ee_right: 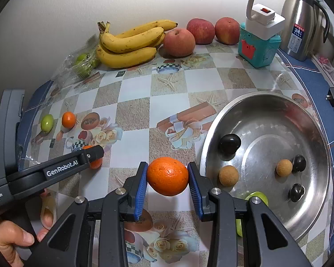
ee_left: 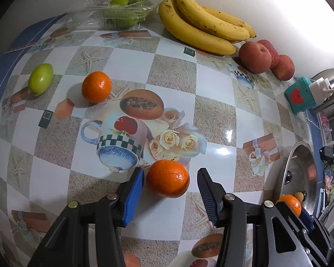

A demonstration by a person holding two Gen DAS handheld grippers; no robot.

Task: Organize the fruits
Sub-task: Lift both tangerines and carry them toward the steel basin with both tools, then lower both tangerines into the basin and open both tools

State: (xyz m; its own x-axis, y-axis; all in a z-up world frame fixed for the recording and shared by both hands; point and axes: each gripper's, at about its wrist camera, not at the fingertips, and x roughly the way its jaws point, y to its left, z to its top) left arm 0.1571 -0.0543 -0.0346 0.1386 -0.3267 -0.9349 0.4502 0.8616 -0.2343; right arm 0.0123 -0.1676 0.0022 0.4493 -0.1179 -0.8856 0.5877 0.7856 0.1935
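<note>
Both pairs of jaws point down at the patterned tablecloth. Those of the right gripper are clamped on an orange, blue pads pressed to its two sides, the fruit lifted clear of the cloth. At three o'clock of it sits a steel basin, holding dark round fruits, two tan balls and a green fruit partly hidden behind the gripper's finger.

Jaws of the left gripper stand apart around a second orange lying on the cloth; the left pad is almost at its skin, whether touching I cannot tell, and the right pad stands clear of it. No grip shows.

Farther out in the left wrist view, a third orange lies at eleven o'clock, with a loose green fruit just beyond it at ten. At twelve o'clock, by the wall, a clear plastic box holds more green fruits. A bunch of bananas lies at one o'clock, three red apples beside it at two. A teal box and a steel flask stand past the apples in the right wrist view. A hand grips the left tool's handle at seven o'clock there.
</note>
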